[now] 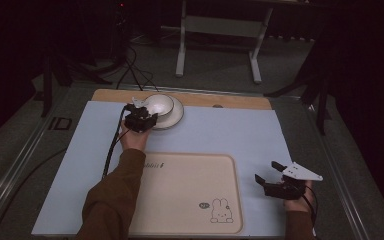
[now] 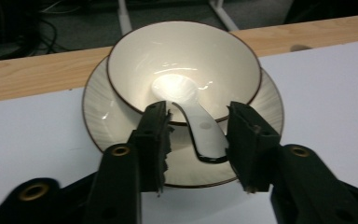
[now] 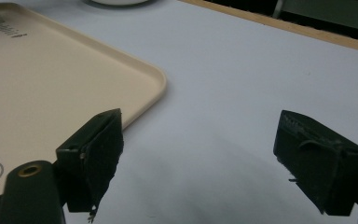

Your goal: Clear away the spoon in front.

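The glossy white ceramic spoon (image 2: 200, 130), its scoop in the cream bowl (image 2: 186, 60) at centre frame, lies between the left gripper's (image 2: 198, 144) parted jaws, contact unclear, while the right gripper (image 3: 198, 158) gapes at lower right.

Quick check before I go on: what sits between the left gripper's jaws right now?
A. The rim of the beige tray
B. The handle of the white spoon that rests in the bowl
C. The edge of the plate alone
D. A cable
B: in the left gripper view, the left gripper has its jaws on either side of the spoon handle, which sticks out over the rim of the bowl on the plate; a gap shows on each side, so it is not clamped yet.
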Motion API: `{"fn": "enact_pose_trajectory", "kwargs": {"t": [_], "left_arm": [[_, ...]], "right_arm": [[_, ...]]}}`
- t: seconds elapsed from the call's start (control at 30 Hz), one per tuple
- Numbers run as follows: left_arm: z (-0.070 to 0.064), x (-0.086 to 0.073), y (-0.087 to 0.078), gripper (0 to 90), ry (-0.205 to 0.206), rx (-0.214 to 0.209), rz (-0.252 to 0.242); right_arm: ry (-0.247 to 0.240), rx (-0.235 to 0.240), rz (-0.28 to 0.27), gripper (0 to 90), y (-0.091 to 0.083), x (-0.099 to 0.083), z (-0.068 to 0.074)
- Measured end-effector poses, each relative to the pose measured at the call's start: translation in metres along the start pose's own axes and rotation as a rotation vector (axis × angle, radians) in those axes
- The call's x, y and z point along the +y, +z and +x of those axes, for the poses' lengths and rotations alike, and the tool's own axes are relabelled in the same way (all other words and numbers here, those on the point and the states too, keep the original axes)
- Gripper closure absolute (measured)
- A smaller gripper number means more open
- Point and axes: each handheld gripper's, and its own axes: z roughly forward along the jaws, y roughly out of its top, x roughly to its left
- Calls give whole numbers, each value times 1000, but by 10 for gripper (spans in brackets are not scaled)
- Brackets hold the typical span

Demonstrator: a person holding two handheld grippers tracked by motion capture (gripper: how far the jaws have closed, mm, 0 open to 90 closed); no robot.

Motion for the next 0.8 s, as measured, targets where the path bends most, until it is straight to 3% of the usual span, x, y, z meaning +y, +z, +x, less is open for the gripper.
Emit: {"fn": "enact_pose_trajectory", "kwargs": {"t": [0.1,0.27,0.5,0.8], "left_arm": [[1,1,-1,682,-4,34,0],[3,1,2,674,-24,23,-2],[4,-1,8,710,-8,18,33],[4,-2,8,735,-18,11,33]], "right_arm": [[-2,0,1,155,0,0,0],[-2,1,1,155,0,0,0],[-3,2,6,155,1,0,0],[-4,1,6,155,1,0,0]]}}
